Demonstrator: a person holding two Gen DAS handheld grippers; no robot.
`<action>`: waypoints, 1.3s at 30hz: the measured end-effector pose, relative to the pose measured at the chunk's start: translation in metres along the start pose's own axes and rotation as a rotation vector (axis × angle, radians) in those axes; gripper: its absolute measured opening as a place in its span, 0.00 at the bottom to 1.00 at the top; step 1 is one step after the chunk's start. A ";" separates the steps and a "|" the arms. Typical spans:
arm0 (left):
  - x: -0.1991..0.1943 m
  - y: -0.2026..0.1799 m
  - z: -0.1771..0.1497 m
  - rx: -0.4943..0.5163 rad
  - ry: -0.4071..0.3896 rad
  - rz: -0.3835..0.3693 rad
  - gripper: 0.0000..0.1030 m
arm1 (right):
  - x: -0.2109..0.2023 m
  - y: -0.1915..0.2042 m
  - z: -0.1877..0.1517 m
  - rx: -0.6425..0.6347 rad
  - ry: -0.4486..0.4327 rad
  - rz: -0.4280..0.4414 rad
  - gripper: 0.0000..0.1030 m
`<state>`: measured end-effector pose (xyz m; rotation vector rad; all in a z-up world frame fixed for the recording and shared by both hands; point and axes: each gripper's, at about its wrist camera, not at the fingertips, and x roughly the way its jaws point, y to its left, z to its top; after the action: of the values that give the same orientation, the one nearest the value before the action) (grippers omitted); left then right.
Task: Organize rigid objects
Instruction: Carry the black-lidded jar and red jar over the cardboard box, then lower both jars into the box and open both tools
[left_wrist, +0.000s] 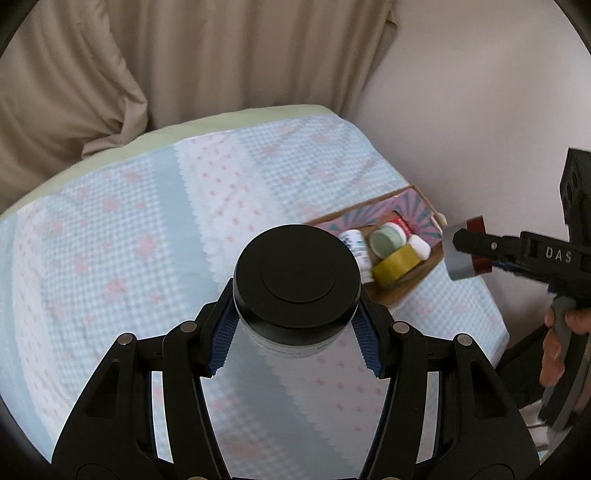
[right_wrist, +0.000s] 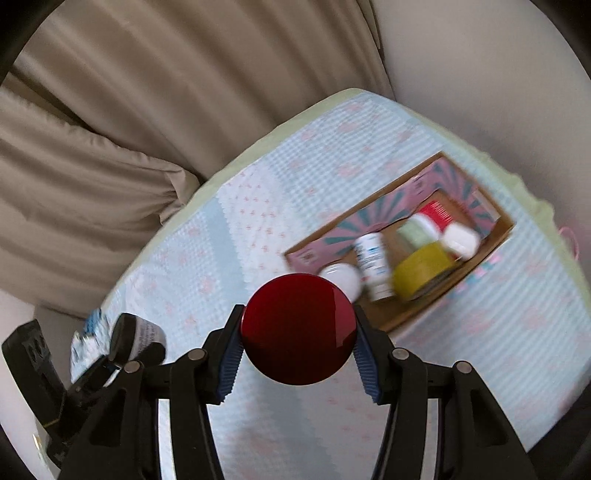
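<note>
Currently the left gripper (left_wrist: 297, 319) clamps a black-lidded jar (left_wrist: 296, 275) above the bed (left_wrist: 129, 221); the right gripper (right_wrist: 298, 350) clamps a red-lidded jar (right_wrist: 298, 328) (jaws closed on each) near the box (right_wrist: 399, 314).

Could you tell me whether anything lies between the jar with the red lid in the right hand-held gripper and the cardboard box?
Nothing visible does. The red-lidded jar is held in the right hand-held gripper above bare bedspread, just short of the cardboard box. The box already holds a yellow tape roll and several small bottles, so space is limited.
</note>
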<state>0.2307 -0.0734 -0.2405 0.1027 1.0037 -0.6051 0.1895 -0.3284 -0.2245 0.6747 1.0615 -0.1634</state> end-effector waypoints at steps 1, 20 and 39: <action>0.002 -0.011 0.000 -0.004 0.005 0.009 0.52 | -0.004 -0.009 0.004 -0.011 0.008 0.001 0.49; 0.156 -0.111 0.008 -0.212 0.153 0.100 0.52 | 0.082 -0.114 0.106 -0.199 0.237 0.100 0.49; 0.234 -0.125 0.002 -0.133 0.281 0.155 0.82 | 0.194 -0.117 0.117 -0.249 0.396 0.120 0.54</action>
<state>0.2581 -0.2790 -0.4063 0.1493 1.2927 -0.3870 0.3230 -0.4524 -0.4034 0.5531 1.3885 0.2132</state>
